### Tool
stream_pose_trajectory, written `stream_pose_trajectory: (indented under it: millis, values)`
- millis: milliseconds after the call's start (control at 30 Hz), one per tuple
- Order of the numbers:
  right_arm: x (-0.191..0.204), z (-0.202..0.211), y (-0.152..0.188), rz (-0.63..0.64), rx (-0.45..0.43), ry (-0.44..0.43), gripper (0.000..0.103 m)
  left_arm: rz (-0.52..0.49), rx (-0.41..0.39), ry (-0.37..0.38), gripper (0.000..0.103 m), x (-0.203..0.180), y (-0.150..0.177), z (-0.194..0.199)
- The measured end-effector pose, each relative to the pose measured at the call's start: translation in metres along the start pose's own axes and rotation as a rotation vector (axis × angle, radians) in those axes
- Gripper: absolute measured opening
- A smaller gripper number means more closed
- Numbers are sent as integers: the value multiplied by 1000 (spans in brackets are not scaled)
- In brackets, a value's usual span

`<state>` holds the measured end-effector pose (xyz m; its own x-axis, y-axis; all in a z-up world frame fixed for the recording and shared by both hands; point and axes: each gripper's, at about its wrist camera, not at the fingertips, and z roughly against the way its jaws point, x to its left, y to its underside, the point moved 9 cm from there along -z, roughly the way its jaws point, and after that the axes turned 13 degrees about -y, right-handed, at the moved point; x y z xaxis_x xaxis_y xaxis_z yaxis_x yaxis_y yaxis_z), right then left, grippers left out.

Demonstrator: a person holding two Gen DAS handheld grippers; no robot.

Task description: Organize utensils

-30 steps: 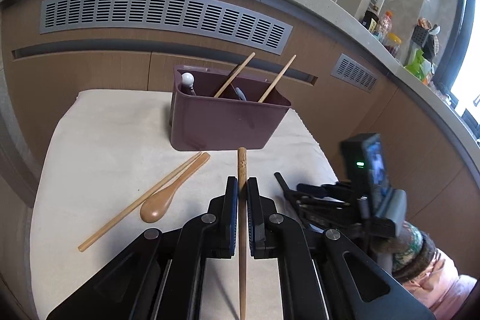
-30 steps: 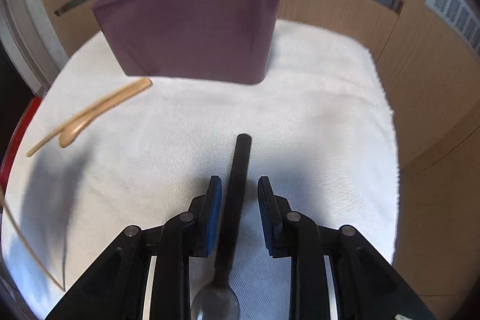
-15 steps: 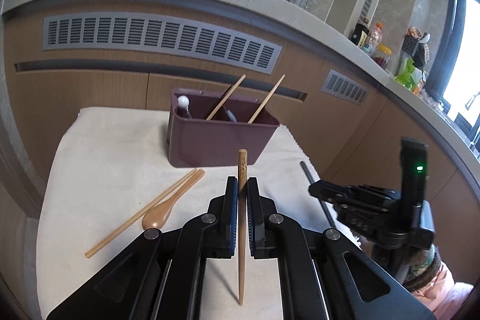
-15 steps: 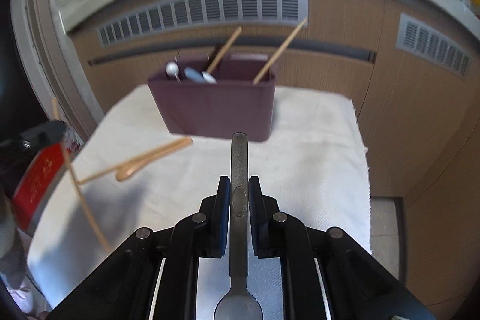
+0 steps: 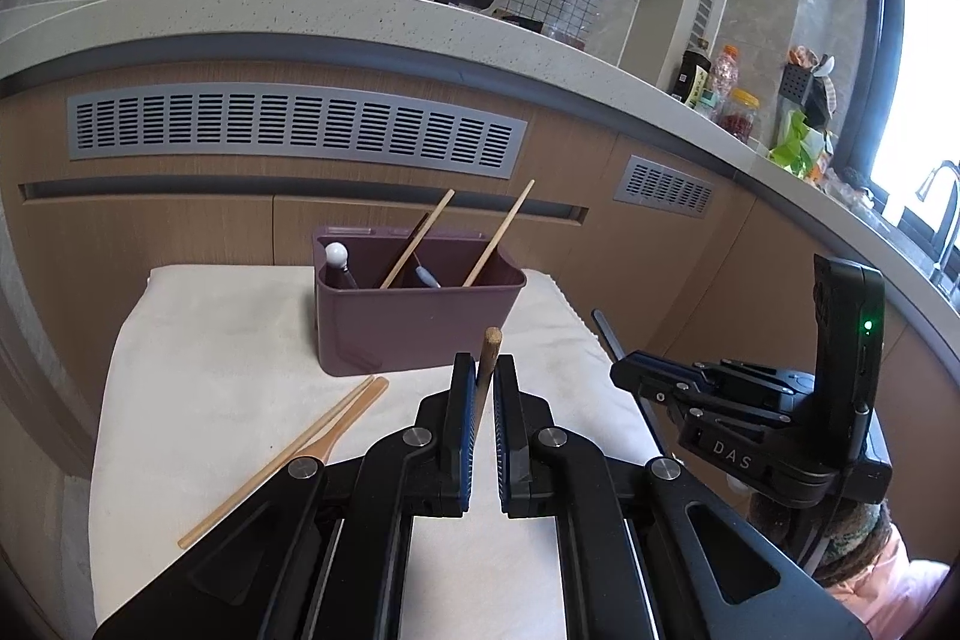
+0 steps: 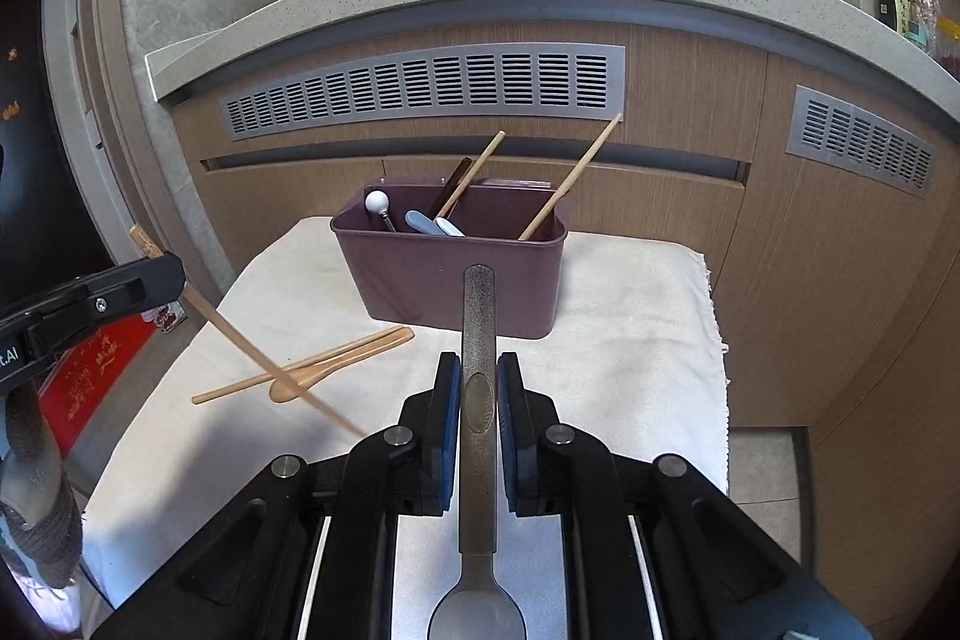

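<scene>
A purple utensil box stands at the far side of a white cloth and holds two chopsticks and several utensils. My left gripper is shut on a wooden chopstick, held above the cloth in front of the box; that chopstick also shows in the right wrist view. My right gripper is shut on a metal spoon, handle pointing at the box, bowl near the camera. A wooden spoon and a loose chopstick lie on the cloth to the left.
The white cloth covers a small table with edges on all sides. A wooden cabinet front with grey vents rises right behind the box. The right gripper body is to the right in the left wrist view.
Both grippers have risen and pulled back from the cloth. The right gripper closed on the metal spoon and lifted it. The left still holds its chopstick.
</scene>
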<state>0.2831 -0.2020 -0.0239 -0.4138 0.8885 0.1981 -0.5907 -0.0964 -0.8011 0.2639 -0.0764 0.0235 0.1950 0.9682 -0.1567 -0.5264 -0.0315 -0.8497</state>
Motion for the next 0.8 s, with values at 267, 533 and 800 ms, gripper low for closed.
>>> stream_pose_trajectory:
  millis: [267, 533, 800]
  values:
    - [1, 12, -9, 1, -31, -2, 11, -4, -15, 7, 6, -3, -8, 6]
    - [5, 22, -21, 17, -62, -2, 11, -7, -52, 12, 6, 0, -31, 13]
    - [-4, 13, -9, -6, -18, -1, 11, 35, 125, -63, 8, 29, 5, -33]
